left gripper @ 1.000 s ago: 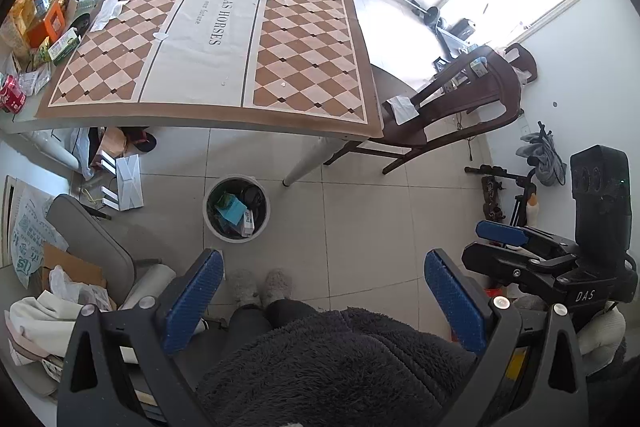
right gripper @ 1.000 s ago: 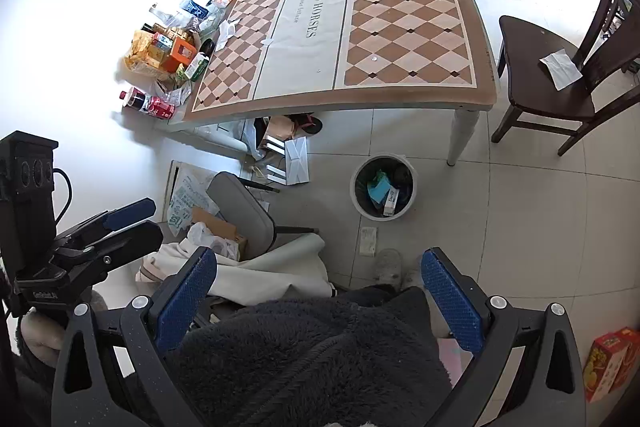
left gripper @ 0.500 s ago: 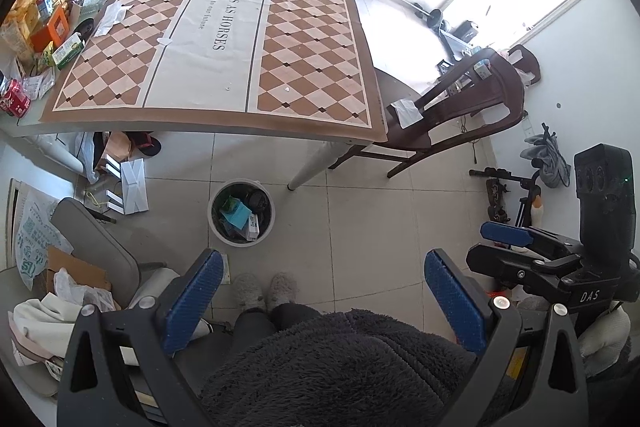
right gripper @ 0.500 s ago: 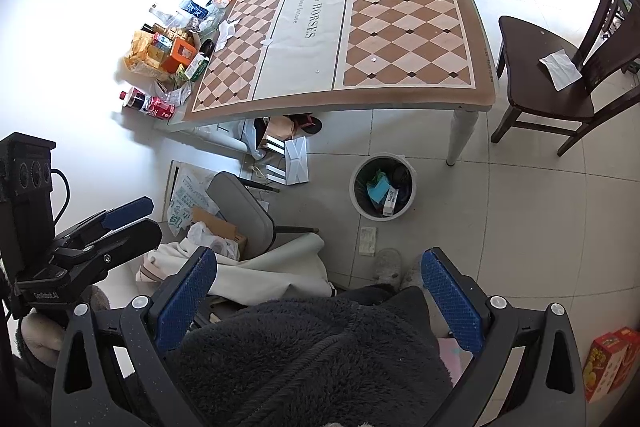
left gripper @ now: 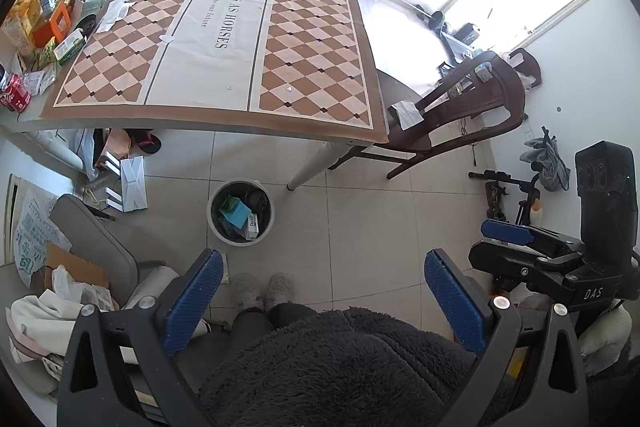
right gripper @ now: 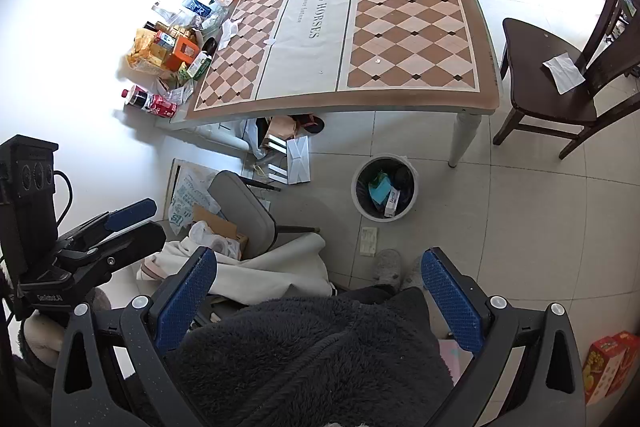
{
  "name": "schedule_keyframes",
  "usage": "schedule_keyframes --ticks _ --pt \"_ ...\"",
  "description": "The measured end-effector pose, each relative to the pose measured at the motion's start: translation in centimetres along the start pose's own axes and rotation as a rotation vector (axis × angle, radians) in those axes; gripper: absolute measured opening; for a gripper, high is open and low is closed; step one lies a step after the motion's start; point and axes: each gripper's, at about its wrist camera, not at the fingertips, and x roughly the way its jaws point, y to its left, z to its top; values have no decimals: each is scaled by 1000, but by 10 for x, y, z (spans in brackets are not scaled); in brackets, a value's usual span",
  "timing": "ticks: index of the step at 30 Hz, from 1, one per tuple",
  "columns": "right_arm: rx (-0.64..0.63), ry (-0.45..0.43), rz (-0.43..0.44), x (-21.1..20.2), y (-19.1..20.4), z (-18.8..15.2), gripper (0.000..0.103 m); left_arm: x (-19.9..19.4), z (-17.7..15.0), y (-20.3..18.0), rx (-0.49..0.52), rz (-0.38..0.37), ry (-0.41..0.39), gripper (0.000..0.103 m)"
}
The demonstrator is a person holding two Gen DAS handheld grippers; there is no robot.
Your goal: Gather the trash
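I hold both the left gripper (left gripper: 320, 291) and right gripper (right gripper: 318, 287) wide apart and empty, high above the floor. I judge I'm scouting: the trash bin (left gripper: 241, 211) stands by the table (left gripper: 216, 115) leg, and next comes reaching the paper scrap (right gripper: 368, 241) beside it.

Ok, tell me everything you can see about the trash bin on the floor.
The trash bin is a round white bucket with a dark liner, standing upright on the tiled floor near the table leg. It is open and partly filled: a teal packet, a small white carton, dark items. Nothing grips it.
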Motion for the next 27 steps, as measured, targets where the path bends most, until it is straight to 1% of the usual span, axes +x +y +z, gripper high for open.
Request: schedule_keyframes --ticks 27 --pt "-17 4 4 -3 -6 8 103 2 1 -1 -3 0 -5 103"
